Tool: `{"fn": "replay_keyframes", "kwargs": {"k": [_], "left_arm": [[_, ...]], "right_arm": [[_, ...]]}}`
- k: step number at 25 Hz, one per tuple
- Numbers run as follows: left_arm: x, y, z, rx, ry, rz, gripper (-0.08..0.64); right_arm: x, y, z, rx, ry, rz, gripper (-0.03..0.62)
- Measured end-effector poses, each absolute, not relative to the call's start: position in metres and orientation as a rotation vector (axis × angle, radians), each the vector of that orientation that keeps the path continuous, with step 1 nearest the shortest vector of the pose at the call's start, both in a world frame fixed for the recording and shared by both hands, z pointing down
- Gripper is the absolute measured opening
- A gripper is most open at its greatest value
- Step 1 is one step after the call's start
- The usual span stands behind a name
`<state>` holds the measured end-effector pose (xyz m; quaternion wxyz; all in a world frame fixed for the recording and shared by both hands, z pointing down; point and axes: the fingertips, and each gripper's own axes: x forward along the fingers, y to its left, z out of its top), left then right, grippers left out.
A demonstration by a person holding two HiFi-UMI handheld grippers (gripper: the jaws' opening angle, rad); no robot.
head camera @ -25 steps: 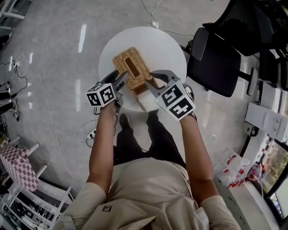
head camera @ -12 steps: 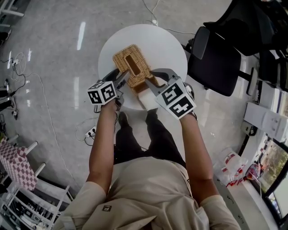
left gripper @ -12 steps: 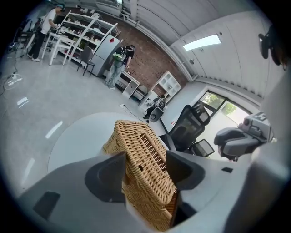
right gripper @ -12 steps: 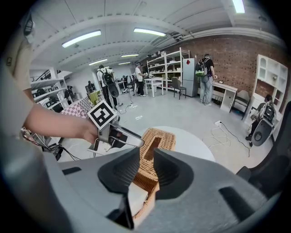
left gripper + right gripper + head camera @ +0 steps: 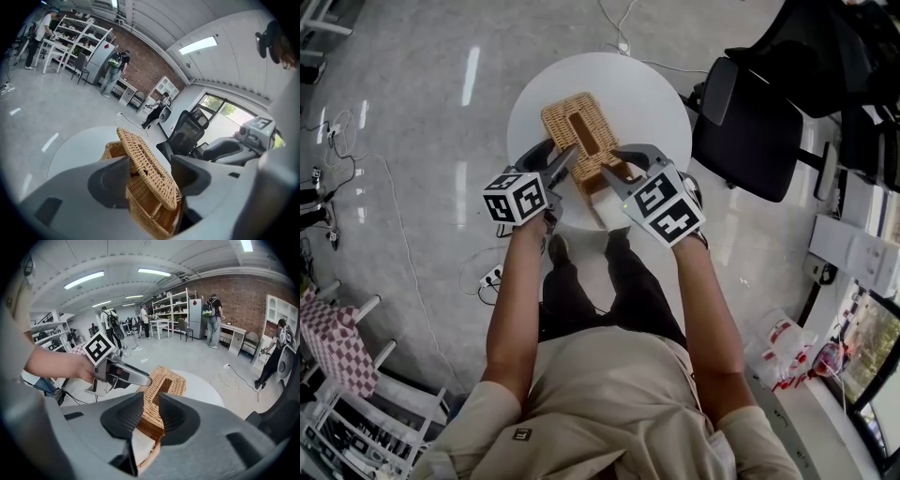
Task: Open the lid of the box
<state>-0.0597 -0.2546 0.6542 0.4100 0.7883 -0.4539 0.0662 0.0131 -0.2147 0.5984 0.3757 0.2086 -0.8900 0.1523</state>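
A wicker box [image 5: 602,178] with a slotted wicker lid [image 5: 577,139] stands on a round white table [image 5: 647,103]. My right gripper [image 5: 609,167] is shut on the lid's near end [image 5: 166,380] and holds it raised, so white tissue [image 5: 140,446] shows underneath. My left gripper [image 5: 551,157] is open at the lid's left side. In the left gripper view the tilted lid [image 5: 145,164] runs between its wide jaws, above the box body [image 5: 150,215]. One of its fingers [image 5: 140,377] lies along the lid's upper edge.
A black office chair [image 5: 750,122] stands close to the table's right side. Cables [image 5: 619,28] trail on the grey floor beyond the table. Shelves and several people show far off in the gripper views. My legs are right at the table's near edge.
The left gripper's jaws stand wider apart than before. The lid and both grippers have shifted slightly away from me. The right gripper keeps its hold.
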Motion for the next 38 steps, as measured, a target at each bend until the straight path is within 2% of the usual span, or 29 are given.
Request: {"fn": "replay_keyframes", "kwargs": {"k": [22,25,38], "left_arm": [[-0.010,-0.279,0.594,2.139,-1.074,0.125,0.250],[0.000,-0.283,0.590,2.158,-1.050,0.133,0.250],[-0.011,-0.288,0.558,2.234,-1.046,0.181,0.224]], "right_arm": [[0.003,-0.203,0.618,0.505,-2.188,0.296,0.121],[0.014,-0.209,0.625,0.547,-2.139,0.268,0.087],[0.035,-0.217,0.611,0.640,-2.111,0.299,0.059]]}}
